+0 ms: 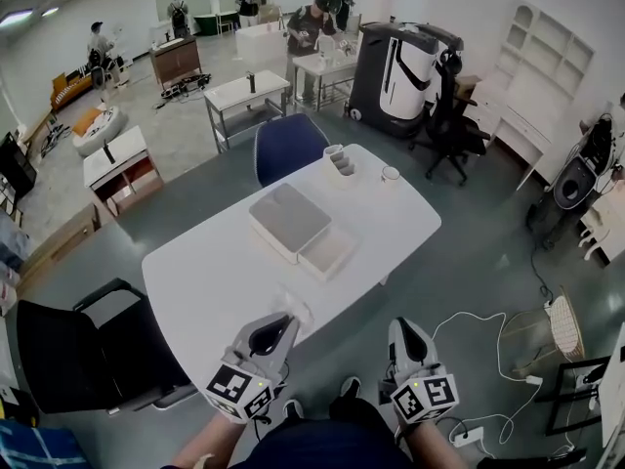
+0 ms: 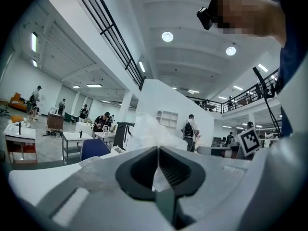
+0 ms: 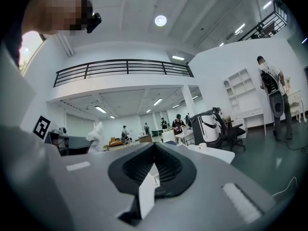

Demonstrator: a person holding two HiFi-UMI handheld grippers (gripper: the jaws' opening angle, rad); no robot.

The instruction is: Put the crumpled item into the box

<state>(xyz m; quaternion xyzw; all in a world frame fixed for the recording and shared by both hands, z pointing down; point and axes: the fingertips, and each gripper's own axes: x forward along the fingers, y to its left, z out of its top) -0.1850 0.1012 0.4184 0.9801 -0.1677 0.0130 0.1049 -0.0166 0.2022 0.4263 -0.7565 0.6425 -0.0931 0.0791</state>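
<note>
A crumpled white translucent item sticks out of my left gripper, which is shut on it above the near edge of the white table. In the left gripper view the crumpled item rises above the closed jaws of the left gripper. An open grey-white box lies mid-table, its second shallow half beside it. My right gripper hangs off the table's near right side, shut and holding nothing; the right gripper points across the room. The crumpled item shows at that view's left.
White cups and a small cup stand at the table's far end. A blue chair is behind the table, a black chair at its near left. Cables trail on the floor at right.
</note>
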